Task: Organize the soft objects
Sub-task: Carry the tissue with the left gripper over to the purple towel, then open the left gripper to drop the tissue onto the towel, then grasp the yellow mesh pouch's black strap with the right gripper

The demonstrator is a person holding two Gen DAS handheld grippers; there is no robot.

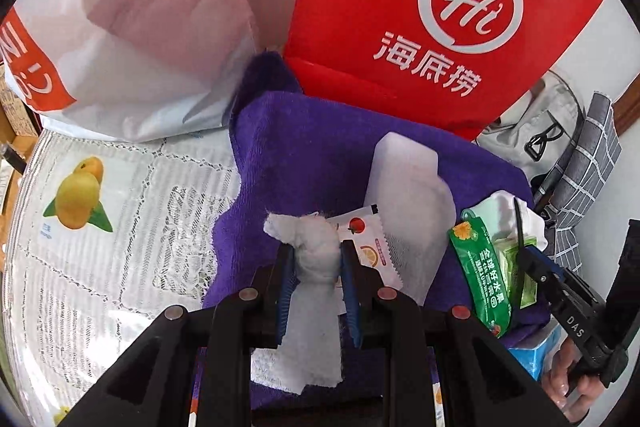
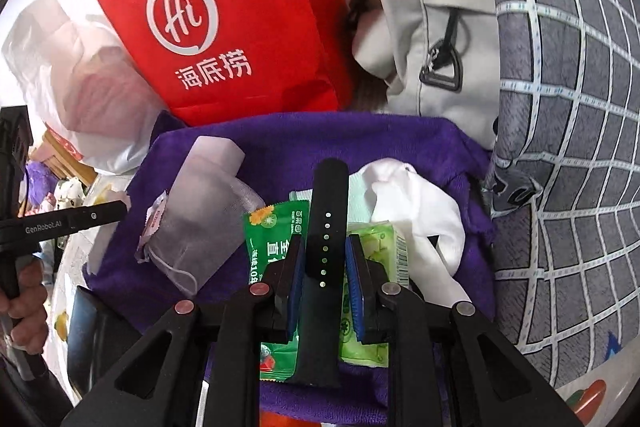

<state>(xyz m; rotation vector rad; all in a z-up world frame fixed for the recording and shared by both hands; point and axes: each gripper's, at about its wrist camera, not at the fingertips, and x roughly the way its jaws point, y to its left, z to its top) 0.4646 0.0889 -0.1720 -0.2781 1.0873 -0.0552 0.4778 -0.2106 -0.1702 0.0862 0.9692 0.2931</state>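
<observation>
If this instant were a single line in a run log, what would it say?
left gripper: shut on white cloth | right gripper: shut on black watch strap | both over purple towel | red bag behind

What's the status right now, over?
Left gripper shut on white cloth. Right gripper shut on black strap. Both above purple towel, crowded with packets.

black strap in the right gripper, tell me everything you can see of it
The black strap is a flat band with a matte, rubbery look, a rounded far end and a single row of small holes along its middle. The right gripper holds it between its blue-padded jaws, which press its two long edges. It runs straight ahead along the gripper, above the green packet and the purple towel. Its near end is cut off behind the gripper body.
</observation>
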